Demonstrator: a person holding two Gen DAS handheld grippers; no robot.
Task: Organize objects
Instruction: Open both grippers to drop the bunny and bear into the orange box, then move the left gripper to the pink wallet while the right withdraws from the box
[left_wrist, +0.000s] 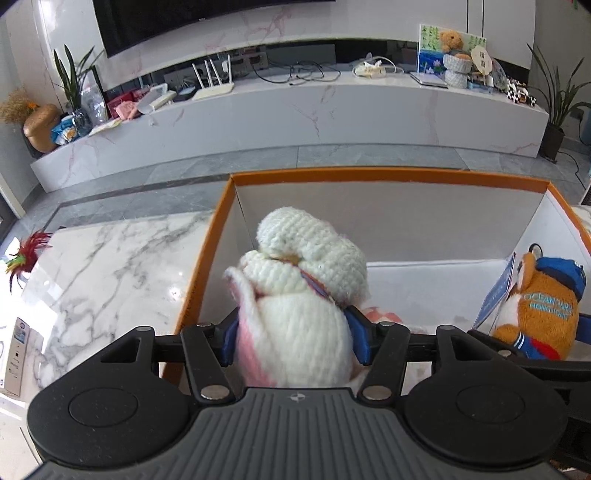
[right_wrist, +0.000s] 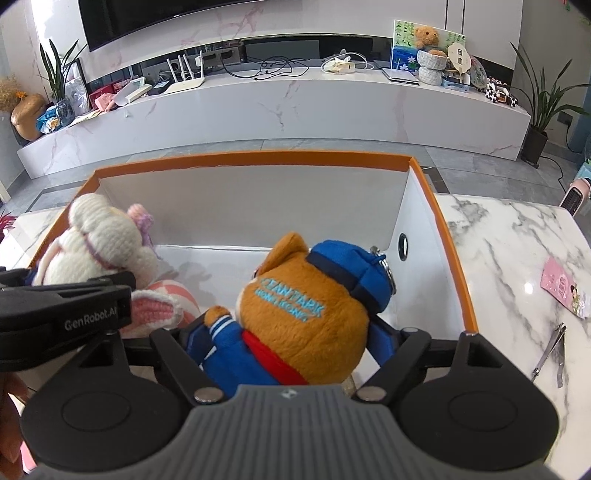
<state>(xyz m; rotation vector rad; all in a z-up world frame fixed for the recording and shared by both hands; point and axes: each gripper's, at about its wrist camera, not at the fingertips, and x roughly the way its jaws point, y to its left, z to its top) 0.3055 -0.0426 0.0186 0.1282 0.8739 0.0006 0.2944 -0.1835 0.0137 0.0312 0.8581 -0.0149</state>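
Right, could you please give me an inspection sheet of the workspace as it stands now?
Surface: marble table, glossy, carrying the box.
Job's things: orange-rimmed box, open; white crocheted toy at its left side and brown plush with a blue cap at its right.
Clutter: nail clippers and pink card right of the box; red feathers at the far left.
Grippers: left gripper flanks the crocheted toy, right gripper flanks the plush; whether the pads press is unclear.
Cables: loose black cables on the TV shelf only.
Surroundings: marble TV bench, potted plant, grey tiled floor.
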